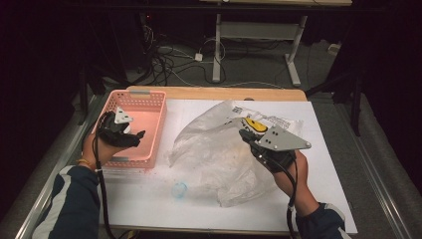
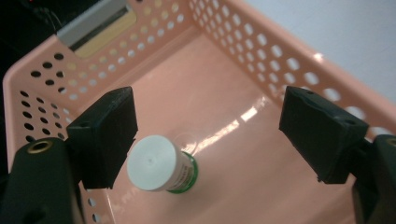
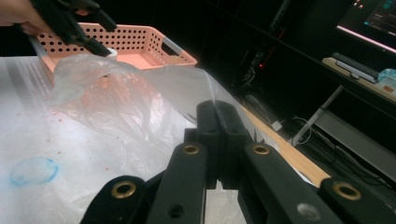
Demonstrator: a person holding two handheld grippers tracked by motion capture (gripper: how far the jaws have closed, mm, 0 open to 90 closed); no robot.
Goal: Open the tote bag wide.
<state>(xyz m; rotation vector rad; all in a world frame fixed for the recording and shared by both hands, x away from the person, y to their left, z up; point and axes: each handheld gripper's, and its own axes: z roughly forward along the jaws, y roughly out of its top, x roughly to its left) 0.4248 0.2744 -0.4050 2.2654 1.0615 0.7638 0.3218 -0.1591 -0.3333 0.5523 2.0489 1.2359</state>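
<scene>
**Already one bottle in the basket, bag still to be emptied**

Clearly, the left claw (image 2: 205,140) stands wide open above the floor of the pink perforated plastic basket (image 2: 224,32), with nothing between its black pads. Just under its left-hand pad in the left gripper view lies a small white-capped bottle with a green label (image 2: 161,164), on its side or tilted on the basket floor, apart from the far pad and seemingly released. In the high view the left claw (image 1: 130,133) hovers over the near half of the basket (image 1: 149,94), which sits at the left end of the white-covered worktop (image 1: 328,199).

The right claw (image 3: 217,112) has its jaws pressed together on a thin edge of the clear crumpled plastic bag (image 3: 116,93), lifting that edge off the worktop. In the high view the bag (image 1: 214,154) spreads across the middle of the worktop, and a yellow-and-black item (image 1: 255,125) shows near the right claw (image 1: 247,135); whether it lies inside the bag I cannot tell.

By my judgement, one item is delivered. What remains is anything left in the bag, while the right claw keeps it open.
</scene>
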